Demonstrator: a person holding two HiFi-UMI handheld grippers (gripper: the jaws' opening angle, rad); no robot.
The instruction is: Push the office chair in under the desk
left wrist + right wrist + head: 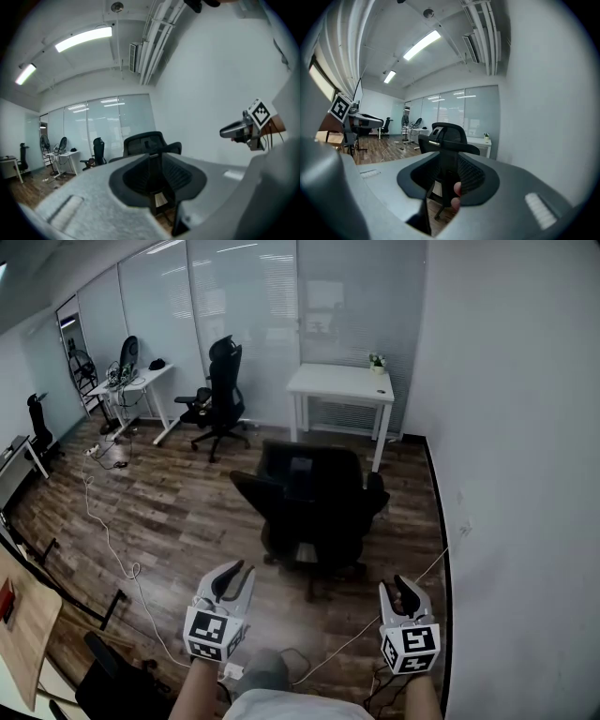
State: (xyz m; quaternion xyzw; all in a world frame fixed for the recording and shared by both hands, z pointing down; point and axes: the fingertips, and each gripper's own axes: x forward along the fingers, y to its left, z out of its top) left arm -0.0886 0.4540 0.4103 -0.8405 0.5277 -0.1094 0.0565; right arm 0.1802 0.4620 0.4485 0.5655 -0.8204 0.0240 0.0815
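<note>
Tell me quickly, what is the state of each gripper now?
Left gripper: open, holding nothing.
Right gripper: open, holding nothing.

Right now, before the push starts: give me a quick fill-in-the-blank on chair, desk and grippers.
1. The black office chair stands clear of the white desk, not yet pushed ____ it.
2. A small potted ____ sits near the desk's far right corner.
3. The left gripper and the right gripper, short of the chair with jaws open, both hold ____.
Missing words: under; plant; nothing.
</note>
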